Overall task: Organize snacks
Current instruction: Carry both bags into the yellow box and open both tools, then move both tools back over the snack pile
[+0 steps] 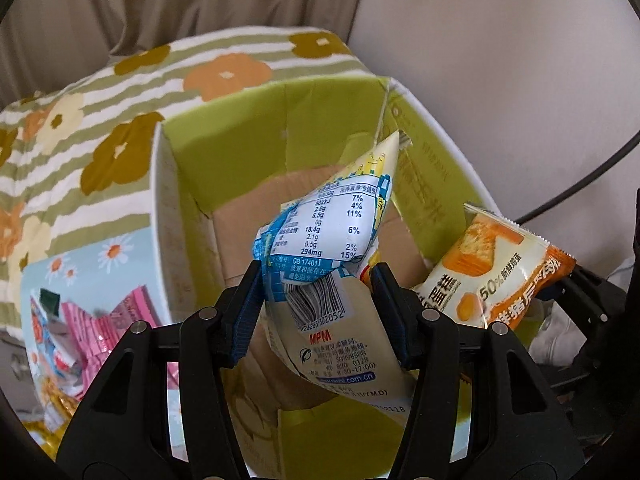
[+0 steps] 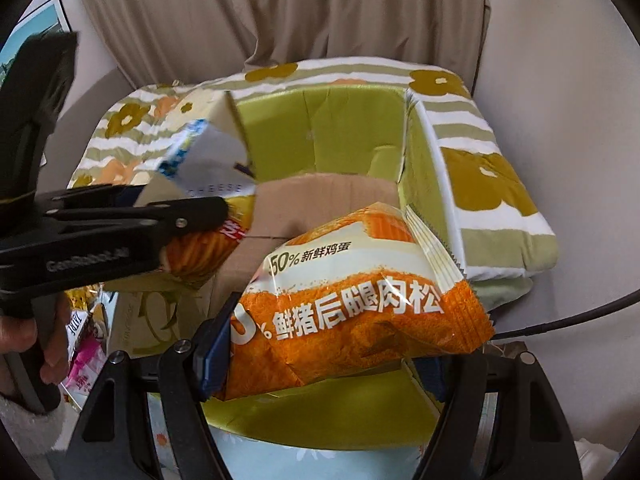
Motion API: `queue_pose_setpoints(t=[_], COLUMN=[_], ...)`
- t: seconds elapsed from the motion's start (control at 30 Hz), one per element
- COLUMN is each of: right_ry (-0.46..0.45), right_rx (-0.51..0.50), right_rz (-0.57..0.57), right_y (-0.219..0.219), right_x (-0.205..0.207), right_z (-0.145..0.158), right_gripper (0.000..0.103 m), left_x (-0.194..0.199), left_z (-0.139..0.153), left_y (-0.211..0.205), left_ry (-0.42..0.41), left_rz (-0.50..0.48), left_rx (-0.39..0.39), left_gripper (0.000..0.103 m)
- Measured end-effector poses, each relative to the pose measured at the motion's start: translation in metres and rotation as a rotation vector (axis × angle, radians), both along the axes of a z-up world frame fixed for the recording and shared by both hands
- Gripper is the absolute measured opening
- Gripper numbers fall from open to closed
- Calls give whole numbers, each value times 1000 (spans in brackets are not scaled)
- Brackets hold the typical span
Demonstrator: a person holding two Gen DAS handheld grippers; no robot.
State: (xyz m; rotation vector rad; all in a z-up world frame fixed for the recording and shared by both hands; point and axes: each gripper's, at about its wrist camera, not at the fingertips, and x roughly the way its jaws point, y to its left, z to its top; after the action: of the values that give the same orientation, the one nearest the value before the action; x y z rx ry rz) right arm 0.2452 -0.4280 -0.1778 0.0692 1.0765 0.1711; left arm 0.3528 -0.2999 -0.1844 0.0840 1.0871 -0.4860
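Note:
My left gripper (image 1: 316, 280) is shut on a blue-and-cream cheese snack packet (image 1: 332, 232) and holds it above the open green cardboard box (image 1: 224, 136). My right gripper (image 2: 320, 344) is shut on an orange-and-white cake packet (image 2: 360, 292) and holds it over the same box (image 2: 340, 116). The orange packet also shows in the left wrist view (image 1: 492, 272), at the box's right rim. The left gripper with its cheese packet (image 2: 208, 160) shows in the right wrist view at the box's left side. The box's brown floor (image 1: 280, 208) looks bare.
The box sits on a green-striped flowered quilt (image 1: 100, 128). Loose pink and blue snack packets (image 1: 92, 328) lie at the lower left beside the box. A beige curtain (image 2: 320, 12) hangs behind. A black cable (image 1: 580, 188) runs at the right.

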Motion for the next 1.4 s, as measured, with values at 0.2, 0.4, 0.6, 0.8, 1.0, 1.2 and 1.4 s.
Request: queue_pose_setpoints(t=[0.2,0.4,0.6,0.8,1.0,1.2,1.4], right_ry=[44,54,26,-88,-105,-121,-157], right_rx=[7,19,33,9,0,33,56], right_rz=[1,6,16,-1,14,40,101], right_y=[-3,-4,1,-1,-1,5,19], right_x=[-1,-11,-14,-26,-43,-54,-61], right_z=[-14,-12,-2,14,22,36,51], right_gripper=[73,73,74,103,103,103,103], left_x=[7,1,-12,-28,-54,-82,-115], left_z=[-6,5,20,31,39,48,65], left_y=[-1,29,61,81,94,104,119], left_ry=[-7,-22,-22,-40,-58,-83,-117], left_rz=[12,64,124,165,194,230,290], left_rx=[40,10,-55,-83,-89,-86,-66], left_gripper=[102,102,102,102,102,102,102])
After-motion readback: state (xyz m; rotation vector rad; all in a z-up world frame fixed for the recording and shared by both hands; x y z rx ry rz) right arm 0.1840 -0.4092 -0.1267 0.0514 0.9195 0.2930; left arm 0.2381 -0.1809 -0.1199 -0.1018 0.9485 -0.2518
